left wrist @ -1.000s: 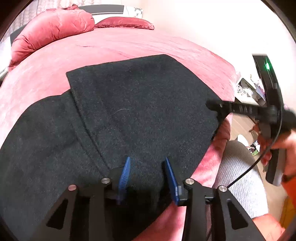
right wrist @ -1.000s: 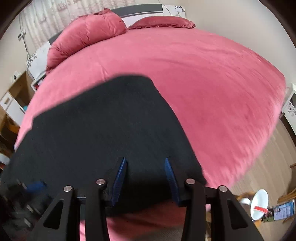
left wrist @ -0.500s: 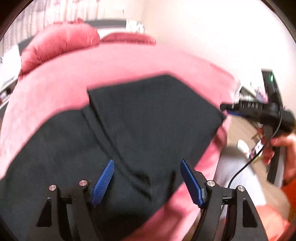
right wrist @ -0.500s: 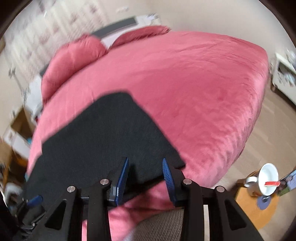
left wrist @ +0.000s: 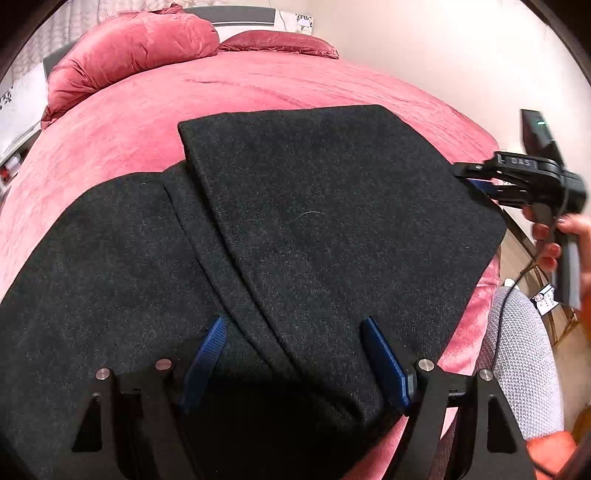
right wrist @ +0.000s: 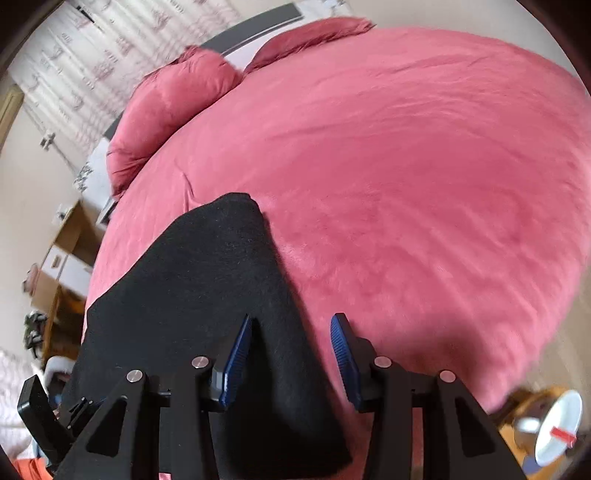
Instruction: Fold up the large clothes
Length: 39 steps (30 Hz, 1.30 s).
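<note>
A black woollen garment [left wrist: 332,221] lies folded on the pink bed [left wrist: 110,140], one layer doubled over another along a diagonal fold. My left gripper [left wrist: 295,350] stands open wide just above the garment's near edge, its blue pads clear of the cloth. In the right wrist view the garment [right wrist: 207,280] fills the lower left. My right gripper [right wrist: 291,354] is over its right edge with jaws opening: the left pad is above the cloth, the right pad above the bedcover, neither pressing. The left wrist view shows the right gripper [left wrist: 476,181] at the garment's far right corner, held by a hand [left wrist: 554,236].
Two pink pillows [left wrist: 129,48] and a headboard [left wrist: 236,14] stand at the bed's far end. Cardboard boxes [right wrist: 66,251] sit on the floor left of the bed. The person's grey knitted leg [left wrist: 524,354] is by the near bed edge. A white cup [right wrist: 557,424] is at lower right.
My left jaws spread from narrow around the cloth's near edge to wide and let it go. The right gripper slid right to the garment's edge, rolled, and its jaws widened slightly.
</note>
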Each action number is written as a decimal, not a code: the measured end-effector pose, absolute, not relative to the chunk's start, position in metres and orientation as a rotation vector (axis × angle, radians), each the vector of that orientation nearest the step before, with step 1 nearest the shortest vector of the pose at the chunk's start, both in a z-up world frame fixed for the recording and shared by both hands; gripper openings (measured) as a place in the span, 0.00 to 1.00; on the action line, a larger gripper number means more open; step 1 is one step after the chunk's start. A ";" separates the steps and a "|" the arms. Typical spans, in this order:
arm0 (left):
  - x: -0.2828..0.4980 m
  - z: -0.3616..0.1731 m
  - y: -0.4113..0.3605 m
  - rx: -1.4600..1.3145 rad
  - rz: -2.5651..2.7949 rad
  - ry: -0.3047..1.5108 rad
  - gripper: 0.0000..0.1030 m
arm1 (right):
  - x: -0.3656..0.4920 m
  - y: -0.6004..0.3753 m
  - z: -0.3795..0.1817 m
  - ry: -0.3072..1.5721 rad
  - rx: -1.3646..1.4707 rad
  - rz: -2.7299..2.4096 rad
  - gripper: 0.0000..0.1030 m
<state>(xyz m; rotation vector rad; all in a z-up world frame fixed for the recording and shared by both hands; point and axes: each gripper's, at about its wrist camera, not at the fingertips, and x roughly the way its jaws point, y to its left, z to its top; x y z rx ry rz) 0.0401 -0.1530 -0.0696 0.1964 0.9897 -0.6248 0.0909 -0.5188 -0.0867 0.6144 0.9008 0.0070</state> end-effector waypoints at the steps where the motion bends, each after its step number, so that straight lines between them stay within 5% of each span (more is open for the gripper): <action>1: 0.040 -0.069 -0.152 0.192 -0.626 0.990 0.75 | 0.096 -0.522 -0.093 0.911 0.650 0.069 0.44; 4: 0.036 -0.071 -0.150 0.182 -0.631 0.981 0.76 | 0.110 -0.526 -0.108 0.935 0.742 0.254 0.56; 9: 0.032 -0.078 -0.146 0.171 -0.637 0.957 0.77 | 0.122 -0.530 -0.128 0.913 0.833 0.381 0.57; 14: 0.022 -0.092 -0.152 0.199 -0.637 0.937 0.80 | 0.118 -0.524 -0.124 0.936 0.757 0.312 0.39; 20: 0.019 -0.072 -0.140 0.218 -0.560 0.883 0.75 | 0.114 -0.522 -0.119 0.959 0.792 0.222 0.32; 26: 0.032 -0.088 -0.130 0.188 -0.556 0.953 0.82 | 0.113 -0.511 -0.089 0.970 0.786 0.149 0.19; 39: 0.011 -0.051 0.053 -0.053 -0.338 0.871 0.80 | 0.108 -0.416 0.037 0.985 0.618 0.075 0.17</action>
